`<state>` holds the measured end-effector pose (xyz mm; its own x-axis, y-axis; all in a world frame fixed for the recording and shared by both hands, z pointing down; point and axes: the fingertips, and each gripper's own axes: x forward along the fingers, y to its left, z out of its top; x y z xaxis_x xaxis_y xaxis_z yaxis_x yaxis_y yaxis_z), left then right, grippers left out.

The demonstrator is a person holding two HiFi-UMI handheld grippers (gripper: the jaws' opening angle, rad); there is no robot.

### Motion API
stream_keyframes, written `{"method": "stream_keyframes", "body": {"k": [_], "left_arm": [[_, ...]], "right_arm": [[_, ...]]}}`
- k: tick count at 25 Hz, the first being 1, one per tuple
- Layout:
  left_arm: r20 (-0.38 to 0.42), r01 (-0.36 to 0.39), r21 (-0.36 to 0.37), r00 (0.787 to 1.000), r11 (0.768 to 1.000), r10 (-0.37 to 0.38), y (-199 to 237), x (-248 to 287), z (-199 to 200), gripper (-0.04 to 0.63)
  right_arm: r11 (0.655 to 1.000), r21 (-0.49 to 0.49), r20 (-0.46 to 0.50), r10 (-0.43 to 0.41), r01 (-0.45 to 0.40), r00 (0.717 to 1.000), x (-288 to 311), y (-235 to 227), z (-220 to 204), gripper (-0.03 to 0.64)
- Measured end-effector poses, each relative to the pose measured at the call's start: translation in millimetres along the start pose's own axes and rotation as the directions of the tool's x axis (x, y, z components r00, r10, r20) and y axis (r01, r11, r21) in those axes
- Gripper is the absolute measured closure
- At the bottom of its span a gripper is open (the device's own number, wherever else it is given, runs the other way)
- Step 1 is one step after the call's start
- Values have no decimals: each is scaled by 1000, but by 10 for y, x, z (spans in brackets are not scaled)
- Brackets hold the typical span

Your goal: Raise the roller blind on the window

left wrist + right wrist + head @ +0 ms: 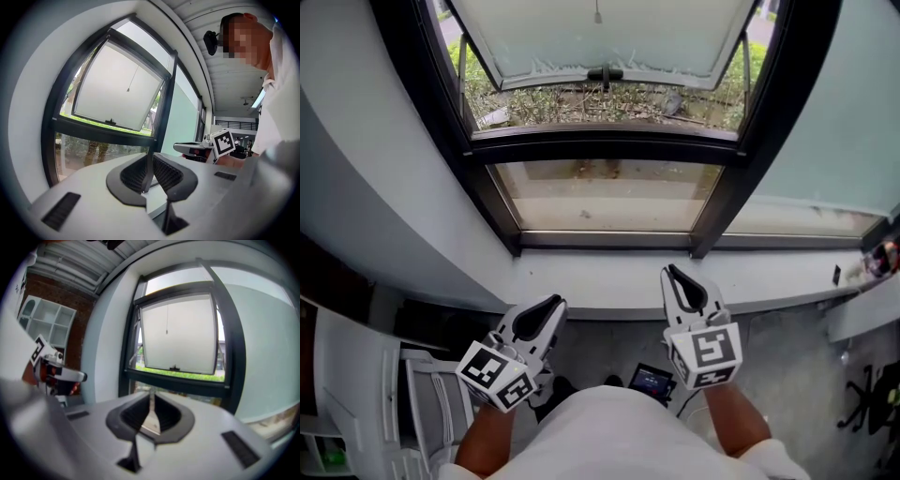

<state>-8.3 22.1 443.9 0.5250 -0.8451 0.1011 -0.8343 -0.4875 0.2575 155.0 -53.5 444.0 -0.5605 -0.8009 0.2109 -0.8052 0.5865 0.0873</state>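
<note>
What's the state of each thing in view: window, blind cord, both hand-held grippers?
Window sash: tilted open outward at the bottom.
Lower pane: shut.
Pull cord: hanging free in front of the sash, nothing holding it.
Left hand-held gripper: jaws together, empty, low in front of the sill.
Right hand-held gripper: jaws together, empty, low in front of the sill.

black-framed window [605, 145] above a white sill [600, 286], grey floor [787, 384] below.
</note>
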Motion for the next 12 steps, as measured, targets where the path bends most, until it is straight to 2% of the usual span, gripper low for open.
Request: {"method": "stream_keyframes", "body": {"k": [12], "left_arm": [[-56, 15, -36, 998, 999, -17, 211, -385, -145, 538]], "right_arm": [[999, 32, -66, -23, 25, 998, 51, 396, -171, 580]]}}
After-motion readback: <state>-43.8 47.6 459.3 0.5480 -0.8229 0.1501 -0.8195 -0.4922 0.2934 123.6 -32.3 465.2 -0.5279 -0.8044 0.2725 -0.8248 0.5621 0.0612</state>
